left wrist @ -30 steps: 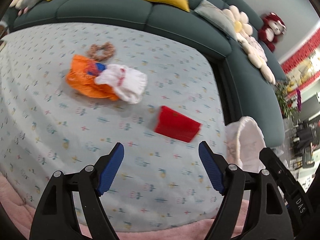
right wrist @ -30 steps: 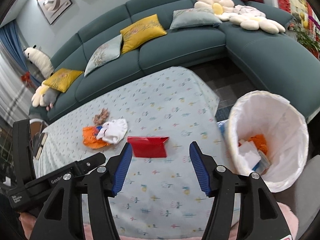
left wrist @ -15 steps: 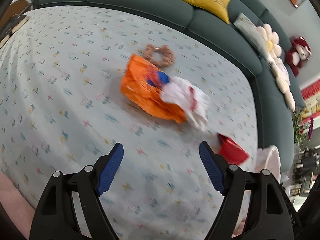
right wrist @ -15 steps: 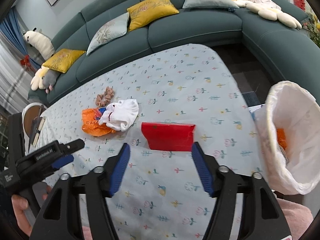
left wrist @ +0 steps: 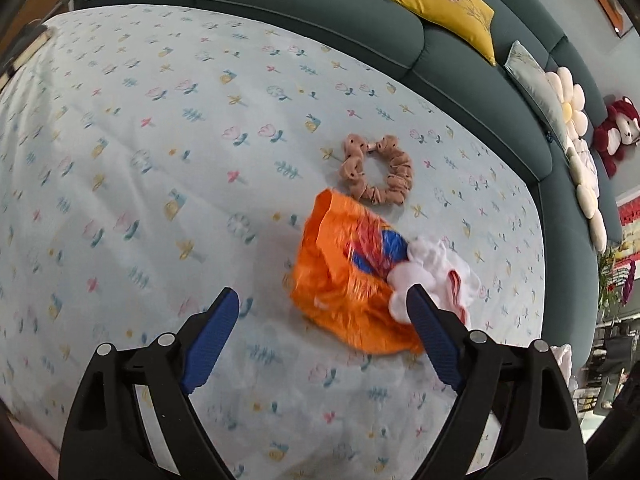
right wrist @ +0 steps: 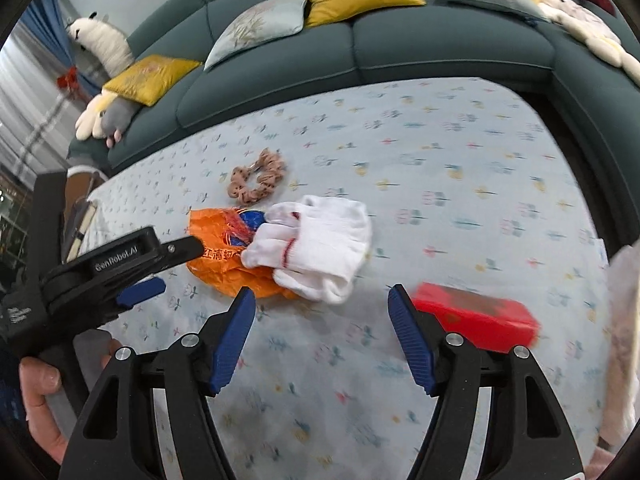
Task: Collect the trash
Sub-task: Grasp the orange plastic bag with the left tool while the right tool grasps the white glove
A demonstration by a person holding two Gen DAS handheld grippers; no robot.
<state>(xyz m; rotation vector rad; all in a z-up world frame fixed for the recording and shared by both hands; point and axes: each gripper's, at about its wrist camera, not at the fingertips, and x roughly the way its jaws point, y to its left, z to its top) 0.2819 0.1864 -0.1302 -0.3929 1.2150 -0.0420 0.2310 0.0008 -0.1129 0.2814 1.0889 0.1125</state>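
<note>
A crumpled orange plastic bag [left wrist: 336, 264] lies on the flower-print tablecloth [left wrist: 160, 160], with a bunched white cloth [left wrist: 436, 268] resting on its right side. My left gripper [left wrist: 320, 294] hovers just above the bag's near edge. Its jaws are opening and its pads touch nothing. In the right wrist view the orange bag [right wrist: 224, 264] and white cloth [right wrist: 320, 240] lie just ahead of my right gripper [right wrist: 320, 291], which is open and empty. A red box [right wrist: 476, 316] lies past its right finger. The left gripper [right wrist: 176, 268] comes in from the left, held by a hand [right wrist: 36, 380].
A brown hair scrunchie [left wrist: 378, 174] lies just beyond the bag. The white-lined bin [right wrist: 624, 320] shows at the right edge, off the table's end. A dark green sofa [right wrist: 400, 40] with cushions wraps around the far and right sides.
Both grippers swept left across the table and came lower. The red box has left the left view. The bin slid to the right view's edge. The orange bag and white cloth look nearer.
</note>
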